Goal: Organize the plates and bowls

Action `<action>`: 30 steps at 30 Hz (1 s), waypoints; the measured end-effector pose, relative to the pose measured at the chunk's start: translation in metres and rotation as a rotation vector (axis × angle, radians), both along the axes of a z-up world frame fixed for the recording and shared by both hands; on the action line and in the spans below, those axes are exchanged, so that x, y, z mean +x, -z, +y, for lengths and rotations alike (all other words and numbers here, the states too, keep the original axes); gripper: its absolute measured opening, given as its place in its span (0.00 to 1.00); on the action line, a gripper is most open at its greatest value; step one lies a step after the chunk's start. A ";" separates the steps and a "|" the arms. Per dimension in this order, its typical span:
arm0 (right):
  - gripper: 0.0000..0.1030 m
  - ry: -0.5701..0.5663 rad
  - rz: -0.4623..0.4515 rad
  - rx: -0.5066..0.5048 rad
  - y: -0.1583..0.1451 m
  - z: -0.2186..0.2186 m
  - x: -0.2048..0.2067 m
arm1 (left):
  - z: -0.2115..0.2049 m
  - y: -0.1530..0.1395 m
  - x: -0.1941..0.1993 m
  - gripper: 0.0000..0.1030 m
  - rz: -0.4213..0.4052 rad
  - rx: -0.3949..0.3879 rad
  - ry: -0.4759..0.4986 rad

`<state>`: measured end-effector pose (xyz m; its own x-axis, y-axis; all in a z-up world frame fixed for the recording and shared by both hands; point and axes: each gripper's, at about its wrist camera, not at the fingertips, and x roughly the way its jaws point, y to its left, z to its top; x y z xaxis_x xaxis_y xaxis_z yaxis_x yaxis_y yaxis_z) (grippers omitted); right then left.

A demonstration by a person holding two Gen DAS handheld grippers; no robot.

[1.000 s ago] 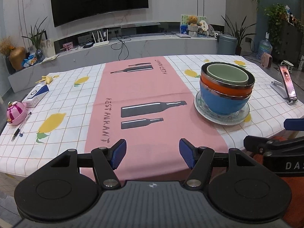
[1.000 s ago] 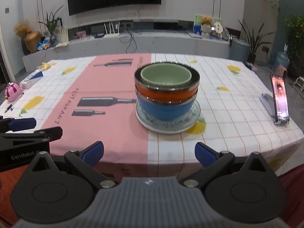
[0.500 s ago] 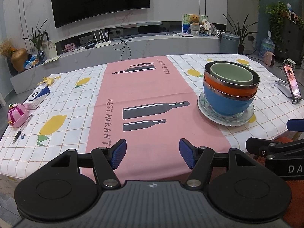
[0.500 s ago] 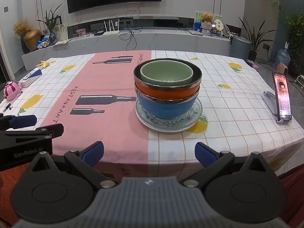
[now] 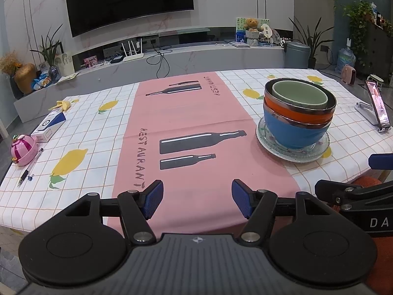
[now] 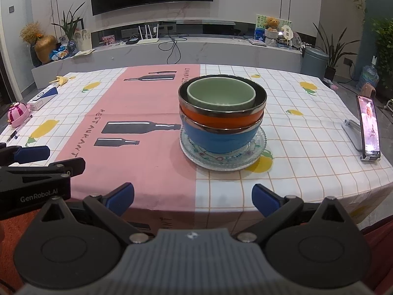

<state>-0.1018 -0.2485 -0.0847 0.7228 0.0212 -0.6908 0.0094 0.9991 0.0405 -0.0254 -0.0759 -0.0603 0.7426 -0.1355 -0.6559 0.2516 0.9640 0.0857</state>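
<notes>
A stack stands on the table: a clear glass plate [image 6: 222,161] at the bottom, a blue bowl [image 6: 221,140] on it, an orange bowl [image 6: 221,118] in that, and a small green bowl [image 6: 221,95] on top. The stack also shows in the left wrist view [image 5: 297,118], to the right. My right gripper [image 6: 192,196] is open and empty at the table's near edge, in front of the stack. My left gripper [image 5: 196,196] is open and empty over the pink cloth strip, left of the stack.
A phone on a stand [image 6: 368,130] is at the right edge. A pink round toy [image 5: 22,150], a pen [image 5: 29,167] and a blue-white box [image 5: 49,125] lie at the far left. A TV console stands behind the table.
Both grippers have moved slightly forward toward the table and the stack looks a little nearer. Both stay open and empty.
</notes>
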 end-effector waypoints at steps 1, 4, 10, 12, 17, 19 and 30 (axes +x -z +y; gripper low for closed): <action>0.97 0.000 0.000 0.000 0.000 0.000 0.000 | 0.000 0.000 0.000 0.73 -0.001 0.000 -0.002; 0.97 0.000 -0.001 0.002 0.000 0.000 0.000 | 0.000 -0.001 0.000 0.73 -0.004 0.001 -0.004; 0.97 0.002 -0.001 0.001 0.000 0.000 0.001 | 0.000 -0.002 -0.001 0.73 -0.008 0.001 0.003; 0.97 0.003 -0.001 0.003 0.000 -0.001 0.001 | 0.000 -0.003 -0.001 0.73 -0.011 0.003 0.005; 0.97 -0.002 -0.003 0.004 0.001 0.000 0.001 | -0.001 -0.002 -0.001 0.73 -0.009 0.006 0.005; 0.97 -0.006 -0.005 0.003 0.000 0.001 0.001 | -0.001 -0.002 -0.001 0.73 -0.010 0.008 0.005; 0.97 -0.014 -0.004 0.001 0.002 0.003 0.001 | 0.000 -0.002 -0.001 0.73 -0.011 0.008 0.004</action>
